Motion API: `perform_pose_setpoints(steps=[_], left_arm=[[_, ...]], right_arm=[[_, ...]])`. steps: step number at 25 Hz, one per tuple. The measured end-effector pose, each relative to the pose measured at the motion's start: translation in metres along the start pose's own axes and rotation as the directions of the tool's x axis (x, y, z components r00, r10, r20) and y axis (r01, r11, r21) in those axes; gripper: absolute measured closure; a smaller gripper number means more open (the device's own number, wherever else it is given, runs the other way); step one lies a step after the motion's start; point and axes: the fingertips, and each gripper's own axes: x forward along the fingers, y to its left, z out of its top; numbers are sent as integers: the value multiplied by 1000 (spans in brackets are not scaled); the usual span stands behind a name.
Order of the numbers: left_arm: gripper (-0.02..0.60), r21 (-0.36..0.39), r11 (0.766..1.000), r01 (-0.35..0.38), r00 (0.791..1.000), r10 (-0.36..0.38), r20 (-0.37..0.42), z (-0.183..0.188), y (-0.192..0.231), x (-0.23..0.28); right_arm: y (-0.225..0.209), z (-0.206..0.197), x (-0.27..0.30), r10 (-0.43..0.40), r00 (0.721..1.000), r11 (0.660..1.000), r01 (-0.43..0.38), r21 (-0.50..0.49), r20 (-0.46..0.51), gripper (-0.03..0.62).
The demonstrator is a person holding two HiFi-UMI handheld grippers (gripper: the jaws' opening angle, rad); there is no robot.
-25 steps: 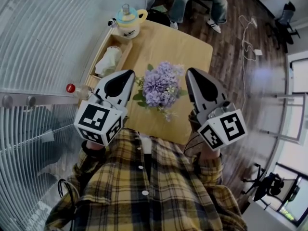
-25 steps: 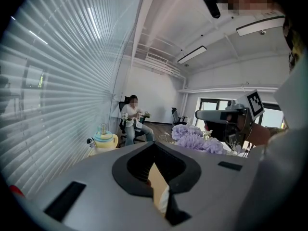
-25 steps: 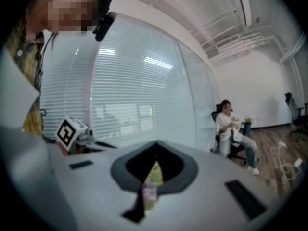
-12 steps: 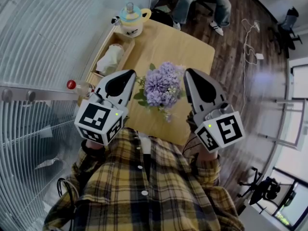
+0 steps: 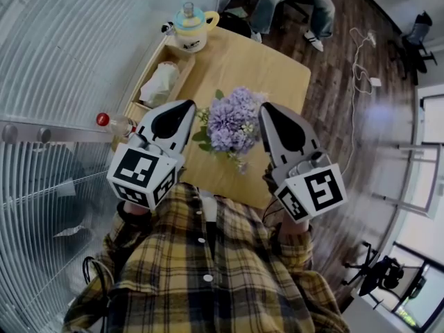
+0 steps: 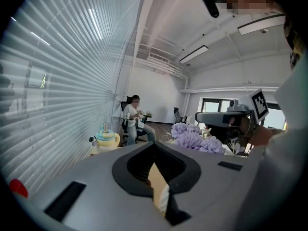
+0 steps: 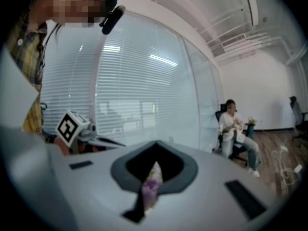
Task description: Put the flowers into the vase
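A bunch of purple flowers (image 5: 232, 120) with green leaves stands in the middle of the wooden table (image 5: 270, 61); whatever holds it is hidden under the blooms. My left gripper (image 5: 186, 106) hovers just left of the bunch, jaws together and empty. My right gripper (image 5: 267, 109) hovers just right of it, also shut and empty. In the left gripper view the flowers (image 6: 195, 137) and the right gripper (image 6: 226, 119) show beyond my own shut left gripper (image 6: 155, 147). In the right gripper view, purple flowers (image 7: 151, 189) show through the slit below the right gripper (image 7: 156, 148).
A yellow and blue teapot-shaped jar (image 5: 189, 28) stands at the table's far corner. A wooden tray (image 5: 173, 53) along the left edge holds white paper. A red-capped bottle (image 5: 104, 121) lies by the blinds. A seated person (image 6: 134, 121) is beyond the table.
My right gripper has edged a little to the left, nearer the flowers. The left gripper and the flowers have stayed put.
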Motion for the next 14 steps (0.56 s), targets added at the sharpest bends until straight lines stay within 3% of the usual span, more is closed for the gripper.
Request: perform_pose_setpoints(steps=[14], left_arm=[[572,-3,1000,1,1000,-1,-1,-1,-1,-1]], right_arm=[[3,-1,0,3,1000,1000,-3,-2,-3,582]])
